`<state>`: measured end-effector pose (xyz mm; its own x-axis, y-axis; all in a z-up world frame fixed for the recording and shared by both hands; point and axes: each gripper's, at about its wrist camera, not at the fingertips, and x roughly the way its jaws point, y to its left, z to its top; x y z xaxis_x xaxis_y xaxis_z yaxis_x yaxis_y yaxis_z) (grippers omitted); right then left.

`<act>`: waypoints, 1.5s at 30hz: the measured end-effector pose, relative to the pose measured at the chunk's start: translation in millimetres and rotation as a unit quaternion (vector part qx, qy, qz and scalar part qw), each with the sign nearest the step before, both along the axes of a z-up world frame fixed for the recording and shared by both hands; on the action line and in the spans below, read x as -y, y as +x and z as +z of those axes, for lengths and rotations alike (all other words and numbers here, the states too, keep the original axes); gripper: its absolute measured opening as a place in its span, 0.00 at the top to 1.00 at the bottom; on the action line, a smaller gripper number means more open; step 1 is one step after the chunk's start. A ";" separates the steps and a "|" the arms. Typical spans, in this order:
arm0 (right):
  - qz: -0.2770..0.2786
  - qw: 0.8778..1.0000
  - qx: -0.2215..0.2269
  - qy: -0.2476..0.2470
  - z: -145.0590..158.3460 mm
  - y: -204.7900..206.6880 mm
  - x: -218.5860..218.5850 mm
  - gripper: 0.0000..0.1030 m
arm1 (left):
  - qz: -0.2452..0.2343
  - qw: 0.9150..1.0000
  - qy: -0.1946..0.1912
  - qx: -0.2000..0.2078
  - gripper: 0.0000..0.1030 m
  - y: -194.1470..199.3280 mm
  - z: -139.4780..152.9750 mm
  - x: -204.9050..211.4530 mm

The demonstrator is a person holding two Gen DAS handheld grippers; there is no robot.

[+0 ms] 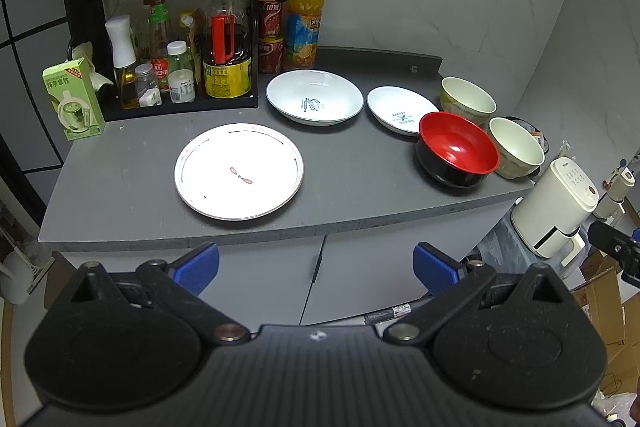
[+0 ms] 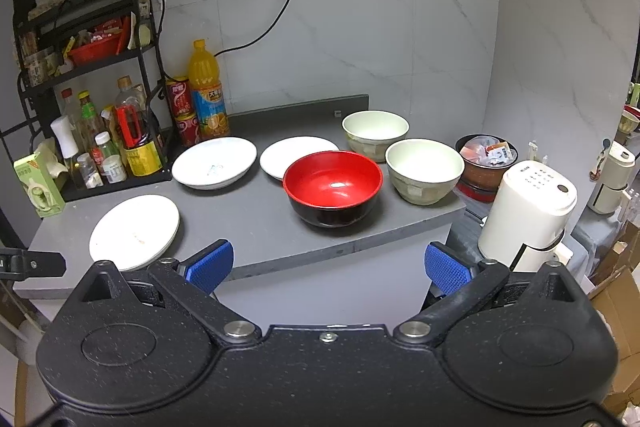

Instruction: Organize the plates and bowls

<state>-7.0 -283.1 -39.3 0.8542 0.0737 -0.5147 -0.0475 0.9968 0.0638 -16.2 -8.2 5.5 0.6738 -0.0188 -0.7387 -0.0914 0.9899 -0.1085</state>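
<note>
With both the left gripper [image 1: 316, 267] and right gripper [image 2: 327, 267] spread and empty off the worktop's [image 1: 132, 183] front edge, three plates [image 1: 239, 171] lie left and three bowls [image 2: 333, 182] stand right, seemingly awaiting stacking.

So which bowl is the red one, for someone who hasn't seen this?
On the grey counter, go to the right-hand group of three bowls. The red bowl is nearest the front edge, glossy red inside, black outside; the two bowls beside it are pale cream.
</note>
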 end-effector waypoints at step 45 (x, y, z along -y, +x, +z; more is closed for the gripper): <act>-0.042 0.999 0.006 0.030 0.9 55.8 25.7 0.00 | -0.064 0.998 0.013 0.018 0.01 83.1 3.3 36.4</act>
<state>48.8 -308.8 -38.4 0.8645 0.0313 -0.5017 0.0357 0.9917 0.1233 66.9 -44.7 8.8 0.6928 -0.0877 -0.7158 0.0388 0.9957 -0.0845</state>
